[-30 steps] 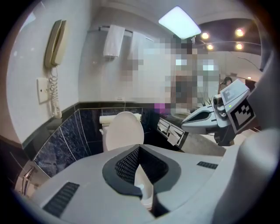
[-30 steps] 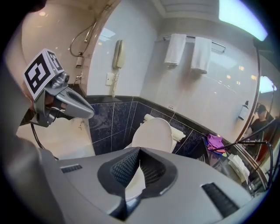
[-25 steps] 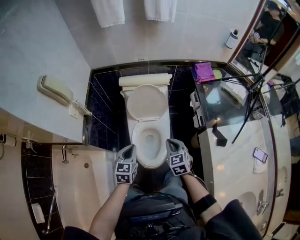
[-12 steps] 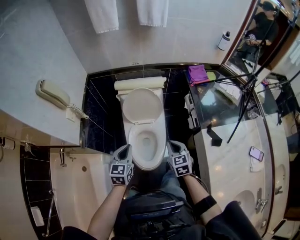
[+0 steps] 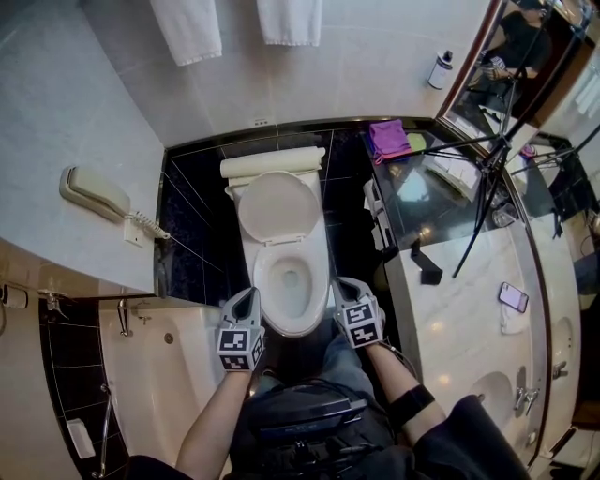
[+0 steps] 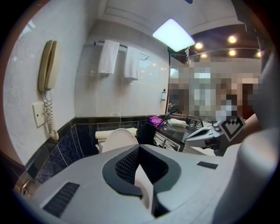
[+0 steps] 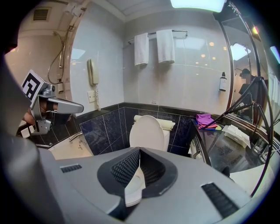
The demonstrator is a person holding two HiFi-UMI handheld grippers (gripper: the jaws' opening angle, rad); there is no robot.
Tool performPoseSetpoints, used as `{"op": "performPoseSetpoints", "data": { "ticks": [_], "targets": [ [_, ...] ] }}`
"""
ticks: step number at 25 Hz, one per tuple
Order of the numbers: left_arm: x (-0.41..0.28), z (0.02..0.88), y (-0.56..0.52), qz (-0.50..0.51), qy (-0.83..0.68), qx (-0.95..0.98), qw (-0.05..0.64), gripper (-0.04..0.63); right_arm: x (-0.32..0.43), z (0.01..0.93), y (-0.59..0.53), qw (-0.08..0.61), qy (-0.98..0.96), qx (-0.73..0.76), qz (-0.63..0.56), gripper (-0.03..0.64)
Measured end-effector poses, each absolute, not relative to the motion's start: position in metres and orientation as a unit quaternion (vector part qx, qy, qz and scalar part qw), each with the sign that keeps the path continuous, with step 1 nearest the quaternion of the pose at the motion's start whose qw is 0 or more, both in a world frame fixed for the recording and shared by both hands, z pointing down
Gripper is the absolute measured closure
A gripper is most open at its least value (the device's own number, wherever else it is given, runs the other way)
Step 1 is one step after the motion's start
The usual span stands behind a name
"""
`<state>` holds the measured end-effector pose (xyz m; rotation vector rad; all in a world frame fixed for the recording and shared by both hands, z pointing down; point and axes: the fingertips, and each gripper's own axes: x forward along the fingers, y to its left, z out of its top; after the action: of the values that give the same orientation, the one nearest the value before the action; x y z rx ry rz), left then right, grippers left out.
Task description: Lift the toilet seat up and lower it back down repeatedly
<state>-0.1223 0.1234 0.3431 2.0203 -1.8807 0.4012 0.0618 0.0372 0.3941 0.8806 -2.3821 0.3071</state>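
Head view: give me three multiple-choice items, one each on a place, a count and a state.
1. Where is the phone? A on the counter; B on the floor; C on the left wall.
2. How many towels hang above the toilet? A one; B two; C four.
3. The toilet lid is: A raised; B shut; C missing.
C: it hangs on the wall left of the toilet. B: two hang side by side. A: it stands upright against the tank.
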Motion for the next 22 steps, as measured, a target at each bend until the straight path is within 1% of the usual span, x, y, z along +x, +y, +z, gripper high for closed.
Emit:
{"op": "performPoseSetpoints", "data": {
  "ticks": [2,3,5,7,8,9,14,18,22],
  "targets": [
    [-0.121,0.346,0.121,0.144,-0.662,0.715,0.173,0.598,0.066,0.403,0.033,0.288,-0.888,0.335,0.129,0.594],
    [-0.120,0.348,0.120,0.145,-0.661,0.716,0.172,0.598,0.070,0.411,0.030,0.288,-0.885,0.338,0.138,0.583],
    [-0.117,0.354,0.115,0.146,-0.657,0.719,0.170,0.598,0.077,0.428,0.023,0.288,-0.881,0.341,0.157,0.527],
    [-0.115,0.361,0.109,0.149,-0.654,0.722,0.168,0.598,0.081,0.442,0.016,0.287,-0.876,0.344,0.177,0.519],
    [-0.113,0.366,0.107,0.151,-0.653,0.723,0.169,0.598,0.082,0.449,0.014,0.287,-0.874,0.345,0.187,0.484],
    [-0.112,0.371,0.105,0.154,-0.651,0.723,0.170,0.598,0.084,0.457,0.014,0.288,-0.871,0.345,0.198,0.464],
    [-0.104,0.410,0.103,0.178,-0.637,0.730,0.174,0.598,0.087,0.510,0.026,0.294,-0.858,0.336,0.254,0.418],
    [-0.102,0.457,0.092,0.196,-0.634,0.727,0.175,0.598,0.088,0.568,0.023,0.301,-0.843,0.336,0.293,0.395],
    [-0.101,0.510,0.091,0.206,-0.636,0.719,0.190,0.598,0.088,0.638,0.036,0.318,-0.825,0.329,0.332,0.388]
  ]
}}
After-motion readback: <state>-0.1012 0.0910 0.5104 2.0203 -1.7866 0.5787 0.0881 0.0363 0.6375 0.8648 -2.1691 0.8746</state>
